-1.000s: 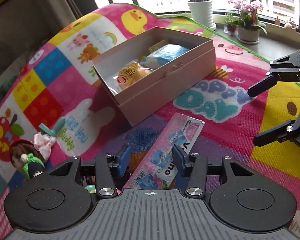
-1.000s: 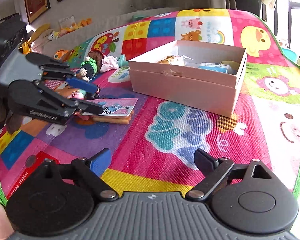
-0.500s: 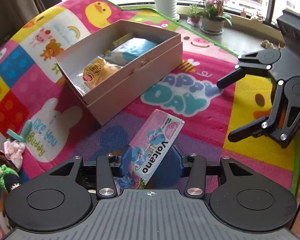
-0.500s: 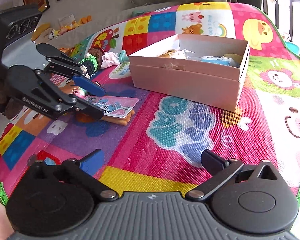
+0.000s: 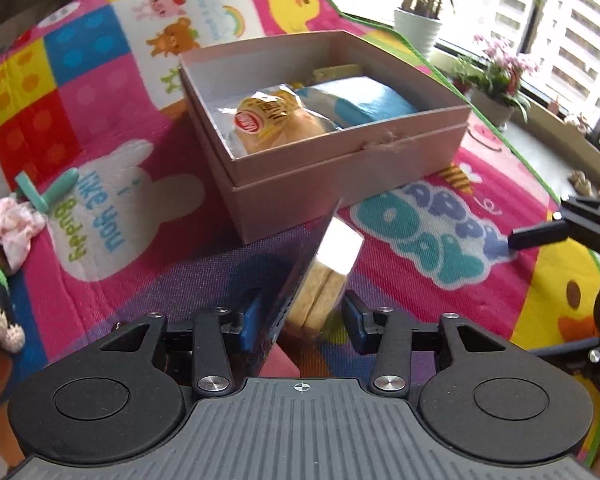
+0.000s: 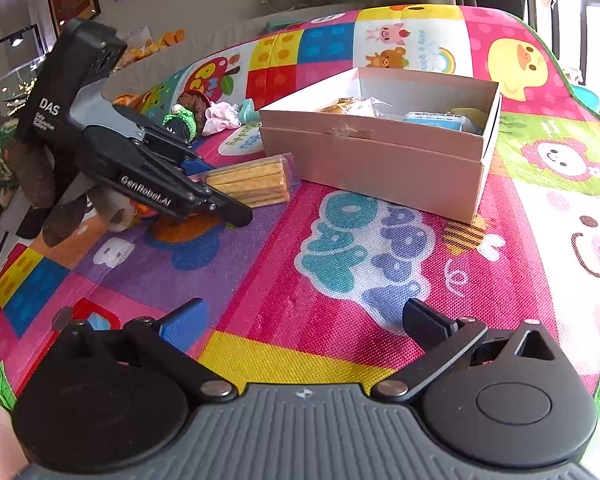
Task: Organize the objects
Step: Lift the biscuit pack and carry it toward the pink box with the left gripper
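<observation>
Wafer biscuits in a clear plastic packet [image 5: 320, 280] sit tilted on edge between the closing jaws of the left tool [image 5: 300, 320], just in front of the open pink cardboard box [image 5: 340, 176] on the colourful cartoon play mat [image 6: 340, 280]. Well apart, the right tool [image 6: 300, 320] gapes wide, holding nothing.

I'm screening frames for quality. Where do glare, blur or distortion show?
Left wrist view: window blown out, white glare on the biscuit pack. Right wrist view: evenly lit, sharp; fisheye bends the mat edges in both.

Blue packet [image 5: 364, 100] half hidden by box wall [image 5: 340, 148] — label unreadable.
</observation>
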The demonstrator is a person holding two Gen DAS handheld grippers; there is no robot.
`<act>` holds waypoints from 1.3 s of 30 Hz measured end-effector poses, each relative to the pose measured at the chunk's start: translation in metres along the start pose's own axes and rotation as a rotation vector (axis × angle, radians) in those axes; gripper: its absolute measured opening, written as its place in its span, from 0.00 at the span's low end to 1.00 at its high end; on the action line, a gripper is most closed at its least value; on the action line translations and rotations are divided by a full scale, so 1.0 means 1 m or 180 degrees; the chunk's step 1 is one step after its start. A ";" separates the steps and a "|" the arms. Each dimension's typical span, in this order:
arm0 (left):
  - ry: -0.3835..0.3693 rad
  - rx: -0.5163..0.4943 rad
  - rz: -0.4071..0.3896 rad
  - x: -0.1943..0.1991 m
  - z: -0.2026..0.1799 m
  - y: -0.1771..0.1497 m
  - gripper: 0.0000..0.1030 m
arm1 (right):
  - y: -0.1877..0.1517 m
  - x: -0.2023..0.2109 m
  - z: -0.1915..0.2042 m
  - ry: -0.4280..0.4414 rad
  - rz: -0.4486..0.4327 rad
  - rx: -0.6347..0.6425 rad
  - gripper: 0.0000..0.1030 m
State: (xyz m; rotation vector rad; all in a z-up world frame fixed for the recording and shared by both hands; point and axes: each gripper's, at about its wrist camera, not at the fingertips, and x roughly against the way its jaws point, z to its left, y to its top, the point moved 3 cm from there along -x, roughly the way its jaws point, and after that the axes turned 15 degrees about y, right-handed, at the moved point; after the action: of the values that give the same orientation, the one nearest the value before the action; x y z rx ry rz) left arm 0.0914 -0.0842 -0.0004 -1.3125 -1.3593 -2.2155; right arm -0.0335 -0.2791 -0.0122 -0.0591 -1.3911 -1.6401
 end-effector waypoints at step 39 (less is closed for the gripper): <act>0.0505 0.2502 -0.0520 0.132 0.114 -0.203 0.25 | 0.078 -0.178 0.160 0.0194 0.0477 0.1606 0.54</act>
State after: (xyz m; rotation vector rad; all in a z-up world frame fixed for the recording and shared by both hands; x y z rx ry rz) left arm -0.0384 0.1500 0.0014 -0.7396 -2.0154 -1.5226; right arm 0.0342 -0.0369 -0.0001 0.1746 -1.6708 -1.1239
